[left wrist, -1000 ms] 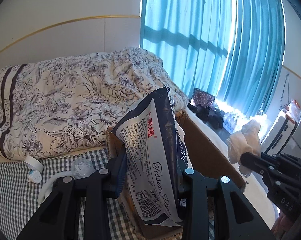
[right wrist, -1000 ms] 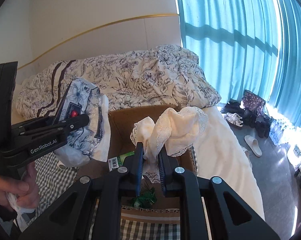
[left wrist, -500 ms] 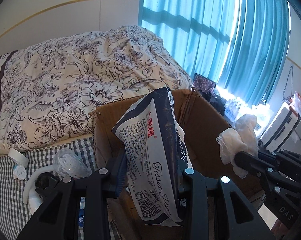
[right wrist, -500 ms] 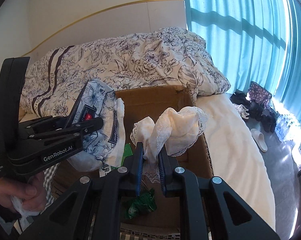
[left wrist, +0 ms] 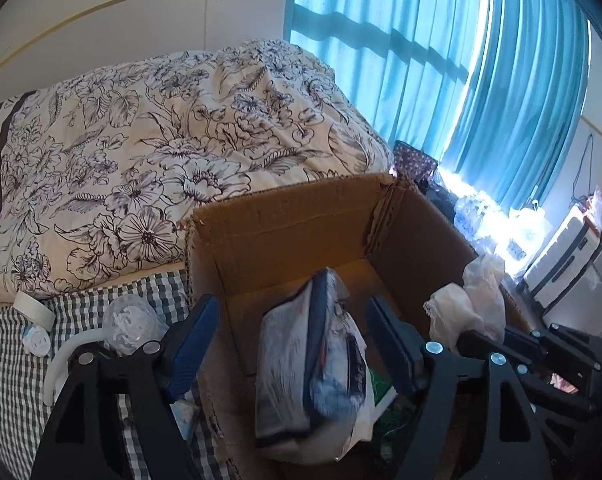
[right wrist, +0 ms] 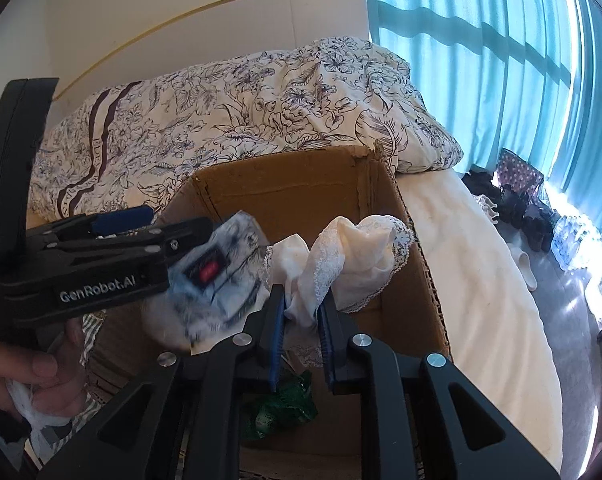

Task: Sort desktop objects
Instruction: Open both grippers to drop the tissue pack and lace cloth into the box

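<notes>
An open cardboard box (left wrist: pixel 293 216) stands on the bed in front of me. My left gripper (left wrist: pixel 291 310) is open above it, and the blue-and-white tissue pack (left wrist: pixel 313 364) hangs loose between the spread fingers, blurred and down inside the box. In the right wrist view the same pack (right wrist: pixel 213 276) is a smear just beyond the left gripper (right wrist: pixel 173 232). My right gripper (right wrist: pixel 301 300) is shut on a white lace-edged cloth (right wrist: pixel 349 252) over the box (right wrist: pixel 285 184). The cloth (left wrist: pixel 469 308) also shows at the right of the left wrist view.
A floral duvet (left wrist: pixel 161 132) is heaped behind the box. A gingham cloth (left wrist: pixel 9 364) at the left carries a tape roll (left wrist: pixel 33 308) and a clear plastic piece (left wrist: pixel 129 320). A green wrapper (right wrist: pixel 277 408) lies in the box. Shoes (right wrist: pixel 517 200) sit by the blue curtains.
The left gripper has opened and let go of the tissue pack, which has dropped into the box. Both grippers have moved forward over the box; the right still holds the cloth.
</notes>
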A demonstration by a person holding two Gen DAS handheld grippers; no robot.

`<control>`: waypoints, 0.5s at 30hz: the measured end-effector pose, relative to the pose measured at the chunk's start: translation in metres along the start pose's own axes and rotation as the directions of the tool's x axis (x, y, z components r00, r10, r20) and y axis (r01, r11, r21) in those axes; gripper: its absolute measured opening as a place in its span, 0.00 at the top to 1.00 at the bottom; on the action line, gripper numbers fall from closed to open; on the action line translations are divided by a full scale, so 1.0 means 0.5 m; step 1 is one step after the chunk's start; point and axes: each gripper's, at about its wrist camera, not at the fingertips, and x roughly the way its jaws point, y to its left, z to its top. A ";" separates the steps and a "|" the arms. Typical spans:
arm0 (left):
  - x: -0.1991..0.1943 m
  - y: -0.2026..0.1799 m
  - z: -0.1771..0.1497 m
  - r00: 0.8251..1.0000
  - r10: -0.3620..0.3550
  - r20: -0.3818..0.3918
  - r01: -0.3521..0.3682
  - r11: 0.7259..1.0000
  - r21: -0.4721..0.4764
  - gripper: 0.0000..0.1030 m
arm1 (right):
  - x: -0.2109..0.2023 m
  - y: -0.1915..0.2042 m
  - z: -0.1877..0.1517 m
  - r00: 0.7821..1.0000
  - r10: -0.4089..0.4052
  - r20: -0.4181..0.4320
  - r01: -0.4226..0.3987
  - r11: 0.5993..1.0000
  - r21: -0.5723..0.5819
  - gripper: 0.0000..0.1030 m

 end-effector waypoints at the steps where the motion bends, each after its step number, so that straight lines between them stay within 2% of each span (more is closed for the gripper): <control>1: -0.004 0.002 0.003 1.000 0.007 0.005 -0.007 1.000 -0.003 0.24 | 0.000 0.001 0.001 1.000 -0.001 0.000 0.001 1.000 0.001 0.85; 4: -0.021 0.012 0.010 1.000 0.009 0.018 -0.009 1.000 -0.026 0.24 | -0.010 0.003 0.003 1.000 -0.006 0.009 0.006 1.000 0.007 0.77; 6: -0.038 0.020 0.015 0.999 0.012 0.033 -0.011 0.999 -0.036 0.24 | -0.021 0.002 0.006 1.000 -0.001 0.026 0.000 1.000 0.018 0.57; 8: -0.056 0.027 0.020 0.999 0.015 0.046 -0.014 0.999 -0.041 0.24 | -0.035 0.003 0.010 0.999 0.008 0.046 -0.009 0.999 0.030 0.48; 15: -0.134 0.048 0.035 0.995 0.021 0.097 -0.016 0.998 -0.058 0.24 | -0.100 0.023 0.034 0.995 0.007 0.098 -0.010 0.999 0.037 0.47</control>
